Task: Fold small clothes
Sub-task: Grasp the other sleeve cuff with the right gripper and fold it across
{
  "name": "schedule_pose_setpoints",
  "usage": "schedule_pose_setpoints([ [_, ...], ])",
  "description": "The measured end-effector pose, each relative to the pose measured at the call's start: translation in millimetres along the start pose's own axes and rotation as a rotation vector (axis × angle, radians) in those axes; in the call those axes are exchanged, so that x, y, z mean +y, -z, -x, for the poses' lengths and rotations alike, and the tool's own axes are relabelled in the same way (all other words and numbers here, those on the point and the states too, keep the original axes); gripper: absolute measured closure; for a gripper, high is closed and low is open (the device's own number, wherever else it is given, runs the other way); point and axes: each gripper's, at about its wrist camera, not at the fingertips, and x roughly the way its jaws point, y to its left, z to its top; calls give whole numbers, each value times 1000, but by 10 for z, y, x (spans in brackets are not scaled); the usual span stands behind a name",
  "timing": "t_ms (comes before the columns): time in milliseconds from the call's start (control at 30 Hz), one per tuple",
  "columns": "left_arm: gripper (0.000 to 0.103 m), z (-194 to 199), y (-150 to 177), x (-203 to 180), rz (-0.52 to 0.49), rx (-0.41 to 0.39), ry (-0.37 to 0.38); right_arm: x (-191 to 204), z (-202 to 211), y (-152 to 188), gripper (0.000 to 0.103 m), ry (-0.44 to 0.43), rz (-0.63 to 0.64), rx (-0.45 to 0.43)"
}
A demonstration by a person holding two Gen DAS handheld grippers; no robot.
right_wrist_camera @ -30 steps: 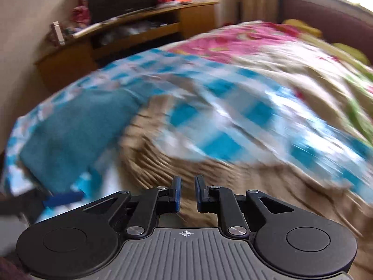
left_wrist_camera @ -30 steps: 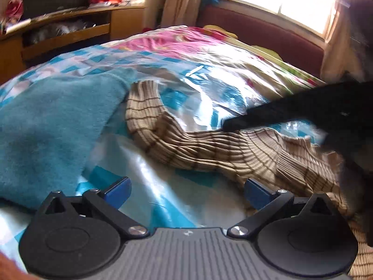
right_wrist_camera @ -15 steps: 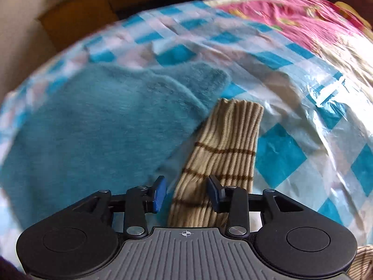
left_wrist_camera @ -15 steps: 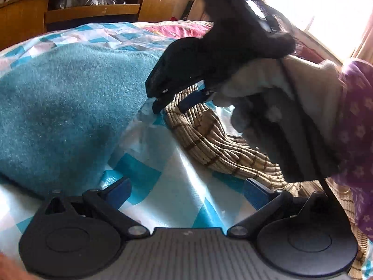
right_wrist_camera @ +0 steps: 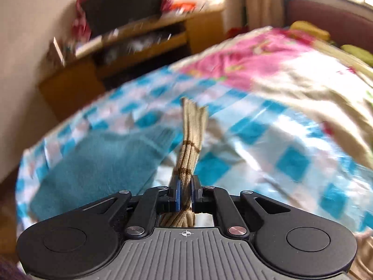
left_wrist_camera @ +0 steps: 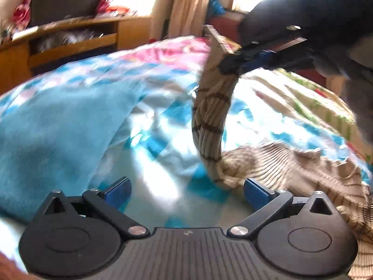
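Note:
A beige ribbed sweater with thin brown stripes (left_wrist_camera: 279,163) lies on the bed at the right in the left wrist view. Its sleeve (left_wrist_camera: 212,107) hangs lifted above the bed. My right gripper (right_wrist_camera: 185,194) is shut on the sleeve (right_wrist_camera: 191,140) near the cuff; it also shows in the left wrist view (left_wrist_camera: 235,60), high at the upper right. My left gripper (left_wrist_camera: 186,192) is open and empty, low over the bed just left of the sweater body.
A teal fleece garment (left_wrist_camera: 51,135) lies on the left of the bed. The bed has a shiny blue-and-white checked cover (right_wrist_camera: 291,163) and a pink floral blanket (right_wrist_camera: 244,63) beyond. A wooden desk (right_wrist_camera: 144,44) stands behind.
My right gripper closed on the sweater sleeve near the cuff and lifted it up off the bed. My left gripper stayed open and low.

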Motion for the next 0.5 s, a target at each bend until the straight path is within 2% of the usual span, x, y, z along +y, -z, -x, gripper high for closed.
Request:
schedule_pose_setpoints([
  [100, 0, -70, -92, -309, -87, -22, -25, -305, 453, 77, 96, -3, -99, -100],
  [167, 0, -82, -123, -498, -129, -26, -12, -577, 801, 214, 96, 2, -175, -178],
  [267, 0, -31, -39, -788, -198, -57, 17, -991, 1337, 576, 96, 43, -292, -294],
  [333, 0, -47, 106, -989, -262, -49, 24, -1260, 1650, 955, 96, 109, -351, -359],
  [400, 0, -117, 270, -1172, -334, -12, 29, -1500, 1795, 1400, 96, 206, -407, -376],
  [433, 0, -155, 363, -1244, -375, 9, 25, -1644, 1806, 1642, 92, 240, -459, -364],
  [500, 0, -225, 510, -1371, -457, 46, 13, -1923, 1716, 2105, 88, 279, -593, -295],
])
